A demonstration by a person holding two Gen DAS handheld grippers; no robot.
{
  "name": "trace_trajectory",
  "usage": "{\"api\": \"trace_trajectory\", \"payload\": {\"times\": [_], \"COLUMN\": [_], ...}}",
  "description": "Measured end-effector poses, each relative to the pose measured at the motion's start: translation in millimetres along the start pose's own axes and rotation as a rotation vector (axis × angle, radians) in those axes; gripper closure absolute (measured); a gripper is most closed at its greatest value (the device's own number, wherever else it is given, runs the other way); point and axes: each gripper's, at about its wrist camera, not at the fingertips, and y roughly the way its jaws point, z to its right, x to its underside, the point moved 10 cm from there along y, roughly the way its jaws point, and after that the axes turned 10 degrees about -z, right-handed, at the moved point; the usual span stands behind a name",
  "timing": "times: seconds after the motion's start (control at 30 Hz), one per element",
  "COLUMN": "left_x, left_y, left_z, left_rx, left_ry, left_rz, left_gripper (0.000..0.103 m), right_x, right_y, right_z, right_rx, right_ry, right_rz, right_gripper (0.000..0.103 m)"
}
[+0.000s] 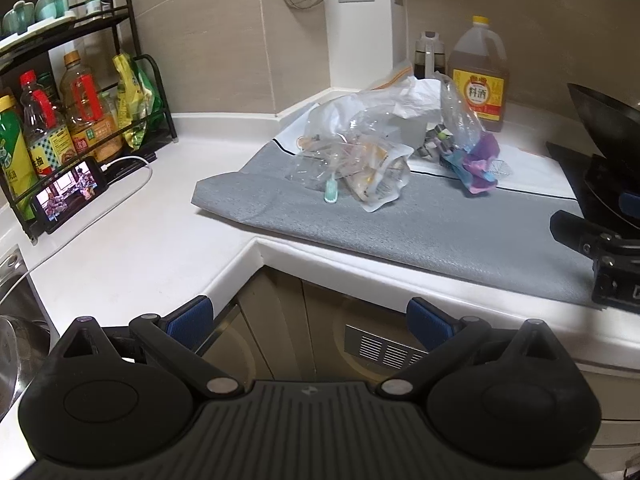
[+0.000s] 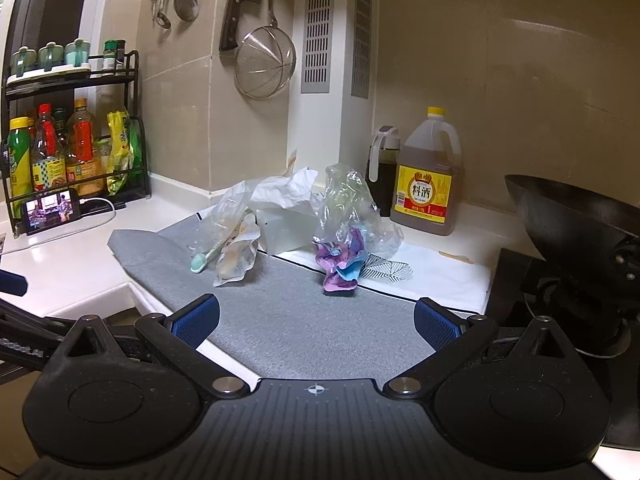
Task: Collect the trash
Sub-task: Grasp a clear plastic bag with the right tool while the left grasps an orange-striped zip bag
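Left wrist view from below the desk (image 1: 120, 248) edge, looking up and across from farther back, right wrist view closer, above the grey mat (image 2: 280, 320), facing the wall, both sharing the trash pile (image 1: 360, 152), bottle rack (image 2: 72, 152).
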Motion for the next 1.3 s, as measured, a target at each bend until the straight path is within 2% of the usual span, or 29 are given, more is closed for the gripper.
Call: {"api": "trace_trajectory", "payload": {"times": [0.3,0.63,0.93,1.17,1.3], "left_x": [-5,-11,-12,-13,-11], "left_y": [13,31,45,54,59], "left_z": [-1,2,-17,-28,-33], "left_rx": [-0.038,-0.033,-0.069,-0.085,-0.094], "left_ry": [0.006,0.017,-0.011,-0.032,-0.036], "left_rz": [-0.028,-0.056,-0.085,-0.101,-0.111], "left_gripper": [0.0,0.0,0.0,0.0,0.0], "right_x": [-8,-21,-51,-68,-83], "right_y": [28,61,127,180,190], "right_z": [4,17,29,22,15], "right_rx": [-0.026,0.011,0.055,0.096,0.116], "right_ry": [0.026,0.017,0.065,0.049,0.012], "right_rz": [0.0,-0.013,-0.043,-0.075,-0.035], "right_gripper": [0.0,0.0,0.0,0.0,0.0]}}
